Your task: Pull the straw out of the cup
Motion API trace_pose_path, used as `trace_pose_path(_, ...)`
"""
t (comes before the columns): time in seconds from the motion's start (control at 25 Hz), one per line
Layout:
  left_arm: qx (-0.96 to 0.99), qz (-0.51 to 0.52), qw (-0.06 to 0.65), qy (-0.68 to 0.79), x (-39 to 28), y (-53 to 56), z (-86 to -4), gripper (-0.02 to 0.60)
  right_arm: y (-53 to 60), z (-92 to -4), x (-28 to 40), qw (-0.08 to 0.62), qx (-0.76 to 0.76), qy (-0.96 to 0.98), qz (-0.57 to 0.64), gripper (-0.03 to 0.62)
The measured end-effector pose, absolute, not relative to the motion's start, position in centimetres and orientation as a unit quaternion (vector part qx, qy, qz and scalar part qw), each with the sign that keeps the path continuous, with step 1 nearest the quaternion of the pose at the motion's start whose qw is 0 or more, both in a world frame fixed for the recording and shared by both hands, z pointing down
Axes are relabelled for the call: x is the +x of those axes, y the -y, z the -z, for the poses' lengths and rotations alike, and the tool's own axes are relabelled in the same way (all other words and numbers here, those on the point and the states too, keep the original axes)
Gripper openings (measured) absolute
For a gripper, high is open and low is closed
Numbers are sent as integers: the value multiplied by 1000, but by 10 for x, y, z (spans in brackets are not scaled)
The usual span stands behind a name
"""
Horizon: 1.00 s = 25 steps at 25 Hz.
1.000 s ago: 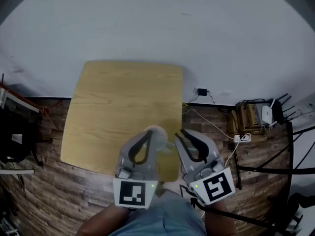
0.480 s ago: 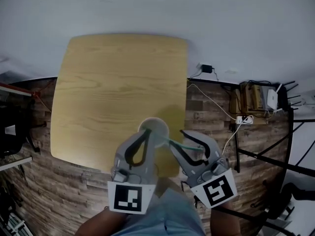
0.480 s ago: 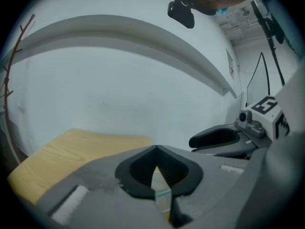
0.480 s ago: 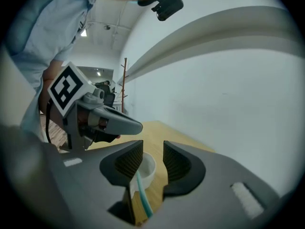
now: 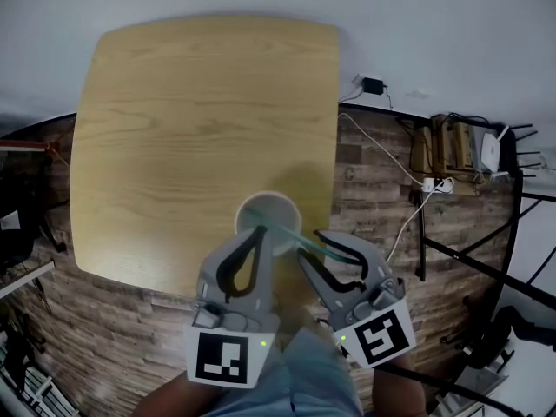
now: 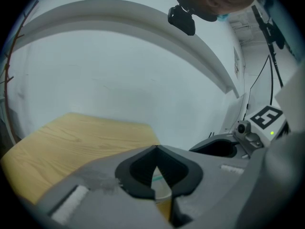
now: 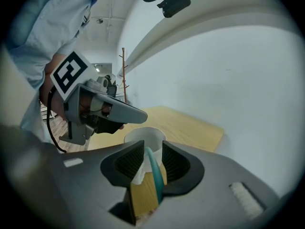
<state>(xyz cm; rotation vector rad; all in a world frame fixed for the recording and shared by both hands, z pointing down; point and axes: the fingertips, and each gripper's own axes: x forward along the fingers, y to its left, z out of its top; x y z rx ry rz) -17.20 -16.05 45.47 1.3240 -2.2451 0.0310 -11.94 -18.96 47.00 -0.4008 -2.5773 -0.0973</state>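
On the wooden table (image 5: 174,102), near its front edge, the white cup (image 5: 246,211) stood unheld; the left gripper (image 5: 260,231) hung shut and empty above it. The right gripper (image 5: 310,243), jaws just narrowing yet apart, straddled the teal straw (image 5: 291,237) leaning from the cup. Pulling might have tipped the cup.

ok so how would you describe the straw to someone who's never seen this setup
Start at the light wooden table and find the white cup standing close to its near right corner. The straw is the thin teal tube leaning out over the cup's rim towards that corner, the only slender, coloured thing on the table.
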Motion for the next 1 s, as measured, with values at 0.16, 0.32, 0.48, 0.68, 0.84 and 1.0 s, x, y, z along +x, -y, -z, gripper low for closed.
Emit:
trace_pose_path(0.16,491,-14,272,828,-169,158,-461,20,188,-481,-116,270,-146,951,34,103)
trace_pose_path(0.32,485,-12,272,831,-172,155,-462,20,188,-485,-115,269,-140,952,30,57)
trace_pose_path(0.48,484,-13,268,833,-171,152,-461,20,187,-492,-111,277,-140,950,24,58)
trace_pose_path(0.68,482,-18,266,835,-170,147,-460,20,185,-489,-108,269,-140,953,26,41)
trace_pose_path(0.84,478,-16,254,841,-170,144,-451,20,184,-478,-106,259,-135,956,25,39)
trace_pose_path(1.0,476,-15,233,848,-172,140,-430,20,183,-456,-103,239,-126,963,22,38)
